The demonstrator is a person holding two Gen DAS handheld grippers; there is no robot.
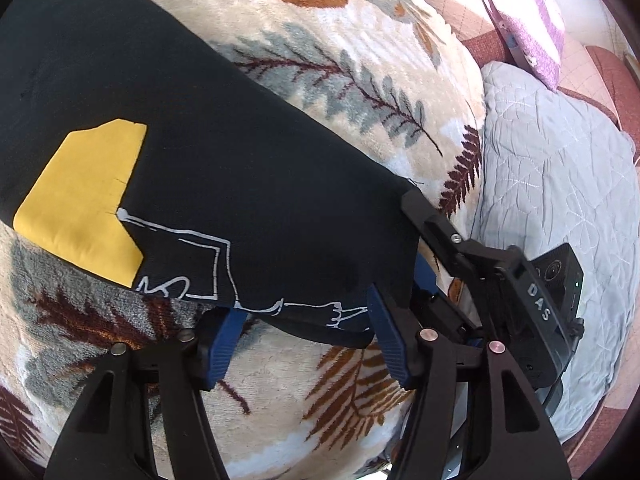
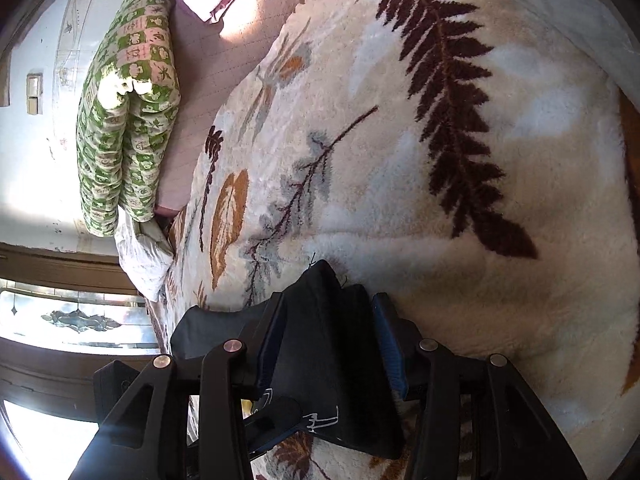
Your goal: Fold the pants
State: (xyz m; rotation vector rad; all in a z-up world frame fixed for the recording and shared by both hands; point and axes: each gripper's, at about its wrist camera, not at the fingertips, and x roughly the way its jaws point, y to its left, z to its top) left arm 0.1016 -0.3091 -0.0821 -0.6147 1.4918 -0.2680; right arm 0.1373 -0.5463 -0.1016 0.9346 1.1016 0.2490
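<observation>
The black pants point(image 1: 224, 184) lie on the leaf-patterned blanket point(image 1: 320, 60). The right gripper point(image 2: 332, 344) clenches a hem corner; the left gripper point(image 1: 300, 340) stands released around the hem's edge. A fold seems underway; next, the left should close.

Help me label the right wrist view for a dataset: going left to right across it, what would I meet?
Green patterned quilt → orange leaf on the blanket → black pants in the right gripper → dark brown fern on the blanket.
</observation>
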